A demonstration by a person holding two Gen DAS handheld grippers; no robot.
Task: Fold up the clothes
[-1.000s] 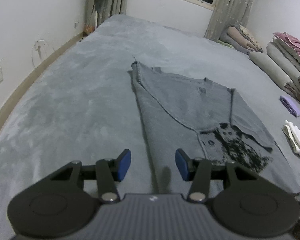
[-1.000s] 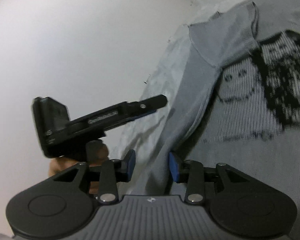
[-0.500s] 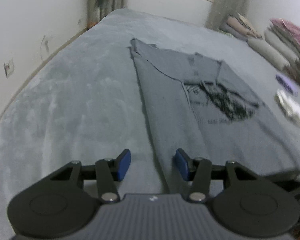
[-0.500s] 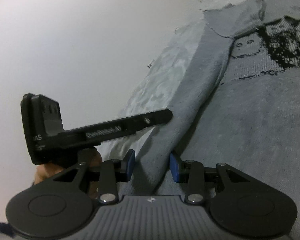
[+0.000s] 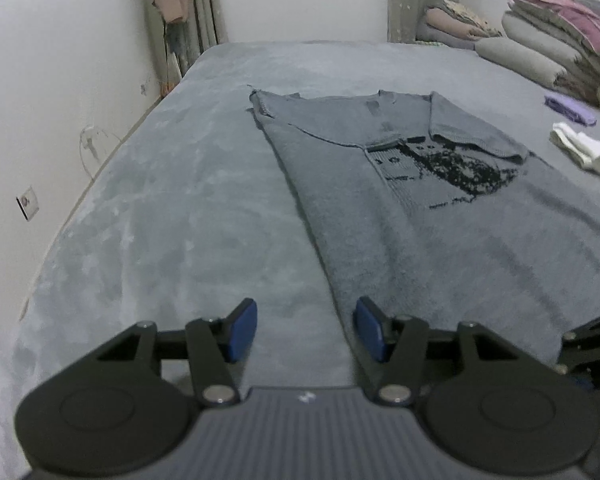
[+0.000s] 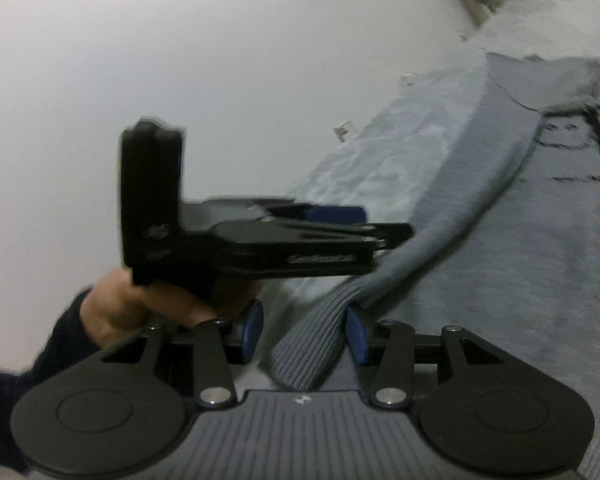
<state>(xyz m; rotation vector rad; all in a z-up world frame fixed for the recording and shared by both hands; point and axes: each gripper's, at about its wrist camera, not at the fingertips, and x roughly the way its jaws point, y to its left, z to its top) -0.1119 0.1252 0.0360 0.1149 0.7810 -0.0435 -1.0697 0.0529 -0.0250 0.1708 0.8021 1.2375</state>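
Left gripper (image 5: 305, 330) first: blue rubbery pads parted, and they have just been opening. Nothing is pinched there; only the sweater's (image 5: 400, 208) near left edge runs in toward the right-hand pad, which sits at that edge.

Over to the right gripper (image 6: 303, 332), its jaws also just been opening. A ribbed, rolled corner of the sweater (image 6: 312, 348) lies between the blue pads. The right-hand pad is against the knit, while the left-hand one stands clear with a gap, so the grip is released, not clamped.

Just beyond, the left gripper (image 6: 364, 226) shows side-on in black plastic, held by a hand (image 6: 140, 308) in a dark sleeve (image 6: 4, 408), blurred.

Outward now: the sweater is grey knit, flat, sleeves folded in over a black-and-white pattern (image 5: 440, 164). Its left edge is a straight folded line. The bed (image 5: 160, 220) under it is a plush grey blanket, with broad open room to the left as far as the white wall (image 5: 60, 80).

On the far side lie a white folded cloth (image 5: 584, 150), a purple one (image 5: 570, 109) and stacked bedding (image 5: 556, 40).
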